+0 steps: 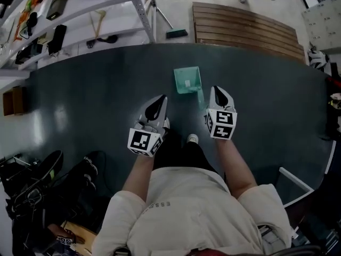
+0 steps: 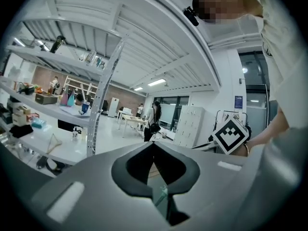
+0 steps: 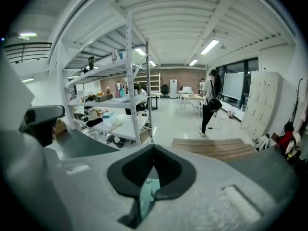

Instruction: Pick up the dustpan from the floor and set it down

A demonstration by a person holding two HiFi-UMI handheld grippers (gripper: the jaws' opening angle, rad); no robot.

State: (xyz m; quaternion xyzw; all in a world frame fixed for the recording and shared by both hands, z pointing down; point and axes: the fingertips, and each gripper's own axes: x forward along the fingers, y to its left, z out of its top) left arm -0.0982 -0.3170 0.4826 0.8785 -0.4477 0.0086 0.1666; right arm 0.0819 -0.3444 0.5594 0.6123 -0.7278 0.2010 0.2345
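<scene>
One dustpan [image 1: 187, 80], two sets of tongs, and the rest of the room is just background. The dustpan is a pale teal plastic scoop, squarish, with low walls on three sides and a slim handle of the same colour. It lies flat on the dark floor [image 1: 96, 100], just ahead of the person and between the two tongs, nearer the right-hand pair. Its handle points back toward the person, and the mouth faces away toward the single slatted wooden platform [image 1: 245, 28].

The right tongs [image 1: 217, 91] have their tips pressed together with nothing pinched between them. A sliver of teal shows through the slot behind the tips, which looks to me like the dustpan lying below rather than anything gripped. The handle's end is just beside these tongs. The left tongs [image 1: 160, 99] are likewise closed tip to tip and empty, a little apart from the dustpan.

One white shelving rack [image 1: 141, 9] stands off to the left, and one person [image 3: 210, 100] stands well away.
</scene>
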